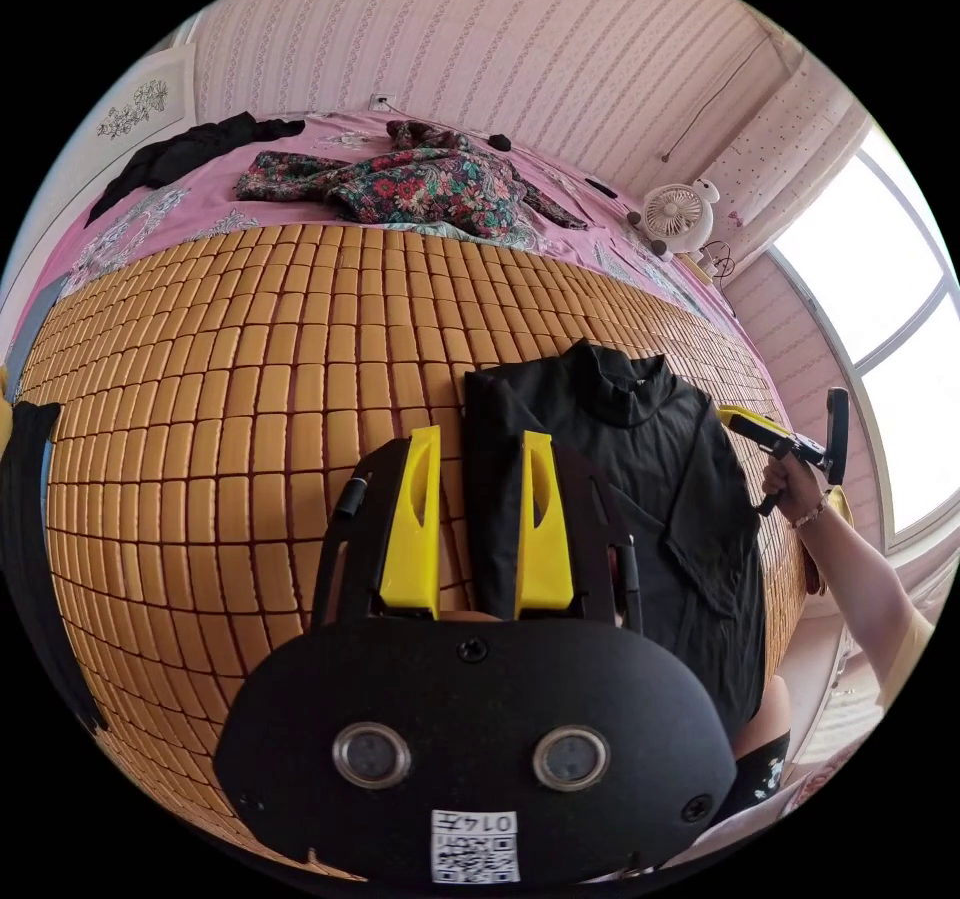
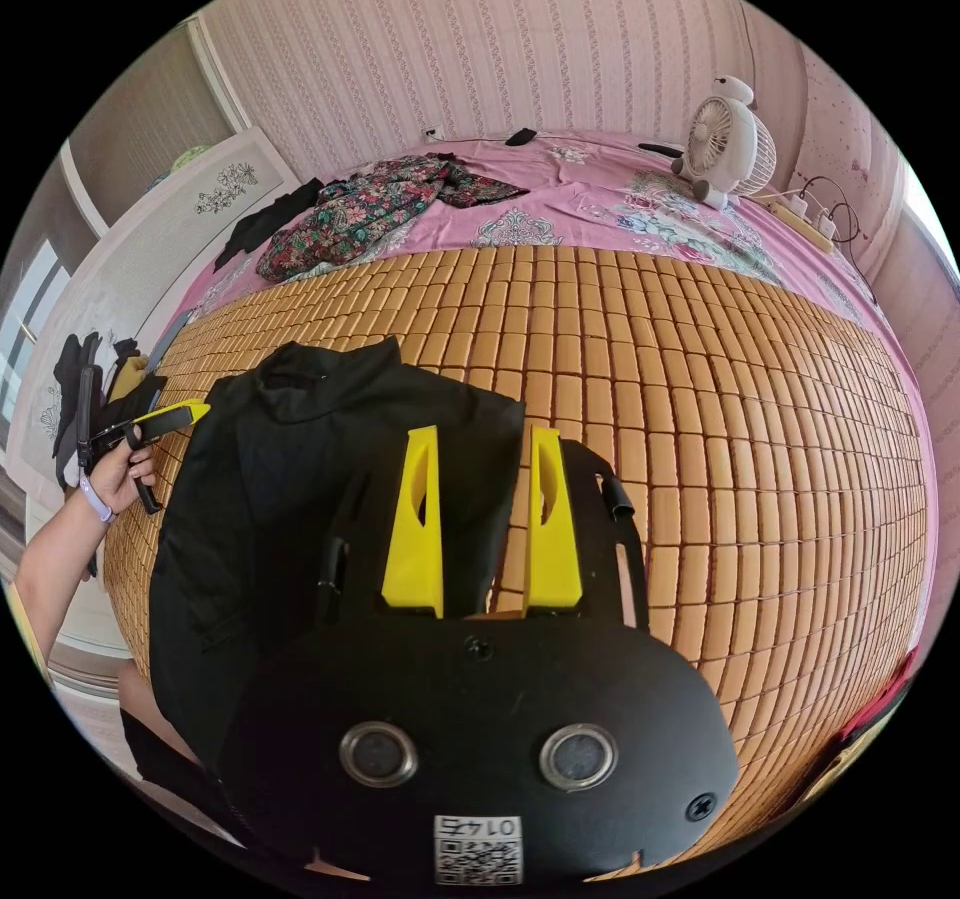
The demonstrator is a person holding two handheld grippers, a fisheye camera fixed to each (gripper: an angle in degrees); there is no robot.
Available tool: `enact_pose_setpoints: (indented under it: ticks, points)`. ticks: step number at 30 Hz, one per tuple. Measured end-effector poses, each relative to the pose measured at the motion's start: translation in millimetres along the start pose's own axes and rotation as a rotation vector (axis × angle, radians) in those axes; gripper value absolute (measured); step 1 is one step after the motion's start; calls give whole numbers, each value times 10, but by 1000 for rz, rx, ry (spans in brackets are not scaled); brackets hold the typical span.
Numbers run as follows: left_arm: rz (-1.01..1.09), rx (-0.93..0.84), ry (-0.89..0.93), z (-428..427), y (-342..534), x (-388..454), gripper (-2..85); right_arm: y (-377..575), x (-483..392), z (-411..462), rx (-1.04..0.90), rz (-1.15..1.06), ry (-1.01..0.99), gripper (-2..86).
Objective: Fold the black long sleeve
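The black long sleeve [image 1: 640,479] lies flat on the bamboo mat [image 1: 250,389], collar pointing away and sleeves folded in over the body. My left gripper [image 1: 480,439] is open, its yellow jaws straddling the garment's left edge just above the cloth. At the shirt's right shoulder edge, a hand holds the right gripper [image 1: 745,421]. In the right gripper view the long sleeve [image 2: 300,459] sits to the left, and my right gripper [image 2: 482,434] is open over its right edge. The left gripper [image 2: 175,414] shows at the shirt's far left, held by a hand.
Beyond the mat, a pink bedsheet [image 2: 590,189] carries a floral garment [image 1: 400,184] and a black garment [image 1: 180,154]. A small white fan [image 2: 730,139] and cables stand by the wall. A bright window [image 1: 880,339] lies to the right. The person's arm [image 1: 860,579] reaches in.
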State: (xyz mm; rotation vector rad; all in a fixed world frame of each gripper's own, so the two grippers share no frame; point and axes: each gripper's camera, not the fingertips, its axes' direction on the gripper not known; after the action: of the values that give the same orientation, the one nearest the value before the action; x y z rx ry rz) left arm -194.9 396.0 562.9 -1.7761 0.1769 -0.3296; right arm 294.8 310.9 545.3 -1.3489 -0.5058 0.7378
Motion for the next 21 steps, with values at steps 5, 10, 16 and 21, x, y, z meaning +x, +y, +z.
enact_pose_setpoints:
  ticks: [5, 10, 16, 21]
  points:
    - [-6, -101, -2, 78, -147, -140, -3, -243, -162, 235, -98, -18, -26, 50]
    - [-90, -18, 58, -188, -155, -296, -5, -298, -206, -123, 71, 21, -78, 9]
    - [80, 120, 73, -973, -29, -63, -7, -181, -299, -879, 175, -31, -171, 6]
    - [246, 155, 65, -1820, 584, 198, -7, 328, -436, -1638, 207, -114, -250, 6]
